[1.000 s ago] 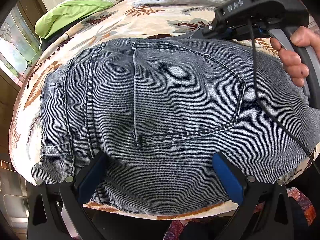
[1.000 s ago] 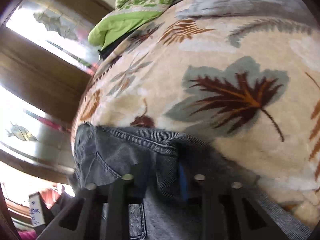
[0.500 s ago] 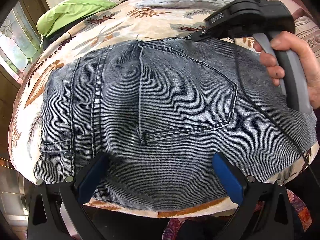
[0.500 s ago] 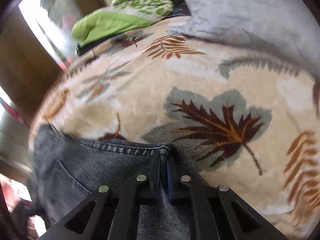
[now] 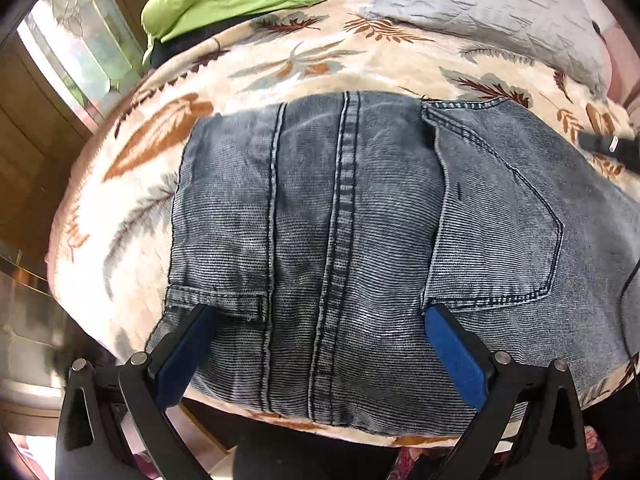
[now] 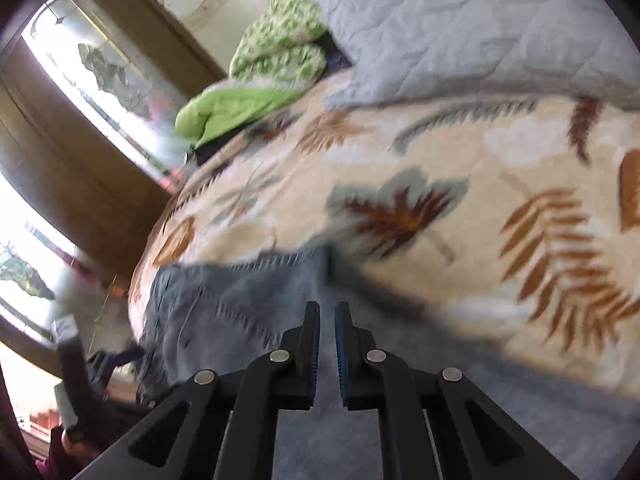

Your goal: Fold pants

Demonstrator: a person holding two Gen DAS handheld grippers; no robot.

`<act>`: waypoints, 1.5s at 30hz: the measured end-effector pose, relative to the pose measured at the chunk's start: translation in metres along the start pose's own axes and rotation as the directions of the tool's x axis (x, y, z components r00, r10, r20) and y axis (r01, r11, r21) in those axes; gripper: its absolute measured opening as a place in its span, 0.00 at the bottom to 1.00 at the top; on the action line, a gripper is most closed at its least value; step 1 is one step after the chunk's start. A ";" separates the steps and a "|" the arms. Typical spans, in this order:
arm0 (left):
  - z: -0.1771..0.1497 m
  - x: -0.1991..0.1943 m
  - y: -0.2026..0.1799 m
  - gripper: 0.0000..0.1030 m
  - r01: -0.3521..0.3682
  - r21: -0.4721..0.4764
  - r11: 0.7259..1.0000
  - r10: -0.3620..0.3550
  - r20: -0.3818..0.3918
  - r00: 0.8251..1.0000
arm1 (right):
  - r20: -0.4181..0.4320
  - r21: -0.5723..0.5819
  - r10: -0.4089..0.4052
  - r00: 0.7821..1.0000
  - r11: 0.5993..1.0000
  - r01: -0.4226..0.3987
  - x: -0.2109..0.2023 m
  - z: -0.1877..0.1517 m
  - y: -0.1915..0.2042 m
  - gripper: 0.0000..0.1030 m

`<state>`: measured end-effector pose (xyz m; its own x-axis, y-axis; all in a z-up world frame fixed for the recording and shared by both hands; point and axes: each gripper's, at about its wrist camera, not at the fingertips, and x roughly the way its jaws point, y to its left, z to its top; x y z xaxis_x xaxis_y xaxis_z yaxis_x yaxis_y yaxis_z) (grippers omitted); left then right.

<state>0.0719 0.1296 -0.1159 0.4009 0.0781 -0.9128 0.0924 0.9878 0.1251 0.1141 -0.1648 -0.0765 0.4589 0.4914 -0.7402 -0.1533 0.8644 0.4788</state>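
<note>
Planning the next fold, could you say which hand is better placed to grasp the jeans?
Left, probably: the left gripper stands open over the jeans' near edge; the right gripper is shut, apparently holding nothing.

The jeans (image 5: 352,240) are seen to be of washed grey-blue denim, matt, with a fine ribbed weave and raised double-stitched seams; a back pocket (image 5: 496,232) is edged in darker thread. The blanket (image 5: 280,64) beneath them appears soft and fleecy, cream with printed leaves. A pale grey quilt (image 6: 460,28) is shown as stitched, slightly crumpled cloth, and a bright green cover (image 5: 224,4) as smooth fabric. The left gripper (image 5: 316,344) is made of matt black plastic with round bright metal pins, its fingers (image 5: 456,352) faced with matt blue pads. The right gripper (image 6: 327,344) is built alike, its blue pads ridged. The window frame (image 6: 80,168) looks like dark wood.
</note>
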 end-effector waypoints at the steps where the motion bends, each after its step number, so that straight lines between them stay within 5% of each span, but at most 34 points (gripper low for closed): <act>1: 0.000 0.002 0.002 1.00 0.004 -0.003 1.000 -0.004 0.001 1.000 | -0.028 0.009 -0.019 0.999 1.000 0.019 0.009 -0.005 -0.001 0.09; 4: -0.003 0.001 0.000 1.00 -0.001 -0.001 1.000 0.001 0.008 1.000 | -0.061 0.070 -0.126 0.990 0.989 0.130 0.040 -0.013 -0.017 0.09; 9: -0.011 -0.011 -0.003 1.00 -0.032 0.003 0.999 0.032 0.004 0.999 | 0.006 0.163 -0.134 0.991 0.978 0.132 0.039 -0.010 -0.037 0.09; 15: -0.015 -0.025 -0.001 1.00 -0.119 0.006 0.993 0.119 0.038 0.992 | 0.042 0.054 -0.137 0.990 0.989 0.135 -0.011 -0.027 -0.030 0.11; 20: -0.012 -0.003 0.004 1.00 -0.135 0.004 0.991 0.135 -0.009 0.991 | -0.002 0.014 -0.172 0.985 0.985 0.172 -0.053 -0.060 -0.040 0.11; 25: -0.007 -0.009 -0.007 1.00 -0.196 0.020 0.980 0.196 -0.025 0.980 | -0.085 -0.010 -0.279 0.957 0.960 0.279 -0.059 -0.107 -0.059 0.10; 27: -0.006 -0.016 -0.013 1.00 -0.215 0.025 0.976 0.216 -0.012 0.976 | -0.024 0.006 -0.238 0.971 0.971 0.238 -0.065 -0.114 -0.065 0.10; 36: -0.003 -0.047 -0.089 1.00 -0.126 0.169 0.978 0.113 0.085 0.990 | 0.068 0.086 -0.244 0.967 0.967 0.238 -0.109 -0.121 -0.068 0.10; 45: -0.005 -0.002 -0.130 1.00 -0.092 0.243 0.966 0.097 -0.007 0.995 | 0.077 0.188 -0.426 0.901 0.894 0.406 -0.144 -0.147 -0.095 0.10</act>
<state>0.0545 0.0020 -0.1325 0.4013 0.1746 -0.8992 0.2735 0.9140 0.2996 -0.0658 -0.3018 -0.0846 0.5464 0.0665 -0.8349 0.2139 0.9527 0.2159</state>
